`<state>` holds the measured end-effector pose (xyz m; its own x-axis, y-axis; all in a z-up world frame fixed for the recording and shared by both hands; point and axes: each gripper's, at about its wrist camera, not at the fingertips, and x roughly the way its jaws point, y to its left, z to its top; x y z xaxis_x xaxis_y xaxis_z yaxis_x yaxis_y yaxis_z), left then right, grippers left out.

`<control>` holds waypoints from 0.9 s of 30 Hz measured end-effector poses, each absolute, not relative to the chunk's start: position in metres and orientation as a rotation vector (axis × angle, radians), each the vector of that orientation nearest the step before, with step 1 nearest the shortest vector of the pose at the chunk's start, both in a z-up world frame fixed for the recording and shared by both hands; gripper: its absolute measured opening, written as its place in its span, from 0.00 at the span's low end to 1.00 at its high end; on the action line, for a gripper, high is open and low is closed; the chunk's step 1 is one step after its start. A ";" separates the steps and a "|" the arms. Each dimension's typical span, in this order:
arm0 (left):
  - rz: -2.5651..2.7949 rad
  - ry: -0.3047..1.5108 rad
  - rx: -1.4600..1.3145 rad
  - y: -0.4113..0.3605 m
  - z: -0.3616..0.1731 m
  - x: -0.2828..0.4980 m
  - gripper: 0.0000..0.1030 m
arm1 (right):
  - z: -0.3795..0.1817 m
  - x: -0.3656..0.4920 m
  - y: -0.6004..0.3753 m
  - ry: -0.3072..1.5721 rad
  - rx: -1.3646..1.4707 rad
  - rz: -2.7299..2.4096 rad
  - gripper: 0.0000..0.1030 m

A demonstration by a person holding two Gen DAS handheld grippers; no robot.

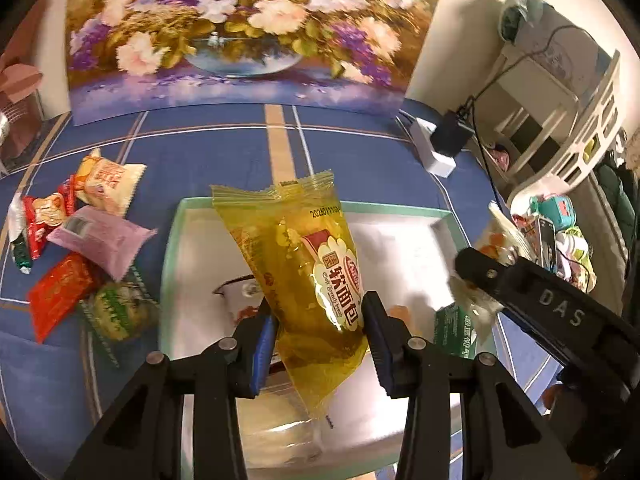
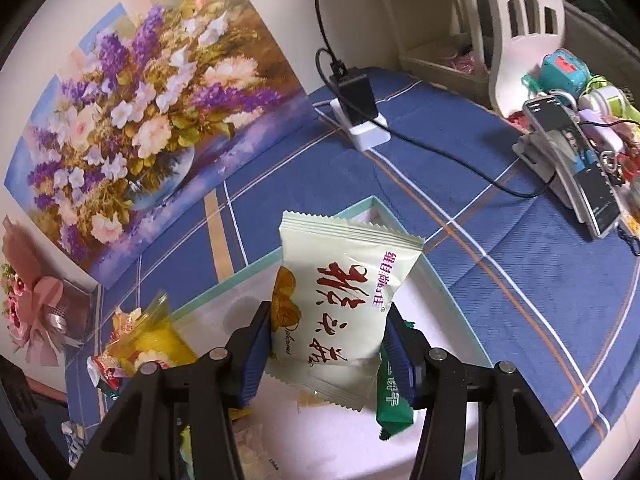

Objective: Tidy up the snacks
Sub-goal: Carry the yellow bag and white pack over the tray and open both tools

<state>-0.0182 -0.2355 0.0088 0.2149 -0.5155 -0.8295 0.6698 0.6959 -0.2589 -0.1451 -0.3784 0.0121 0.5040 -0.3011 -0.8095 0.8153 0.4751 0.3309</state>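
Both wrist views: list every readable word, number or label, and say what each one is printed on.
"软面包" and a date code starting "2024": yellow bread packet in the left gripper.
"DAS": black arm of the right gripper.
Large red Chinese brush characters, too stylised to read surely, and small purple print, blurred: white snack packet in the right gripper.
White characters, cut off: green packet.
Pile of snacks: print too small.

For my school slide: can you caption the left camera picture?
Left gripper holds a yellow soft-bread packet above the mint-rimmed box.
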 end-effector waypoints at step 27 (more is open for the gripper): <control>-0.768 1.116 0.192 -0.240 0.002 -0.015 0.58 | 0.008 -0.142 -0.384 0.819 0.803 -0.782 0.59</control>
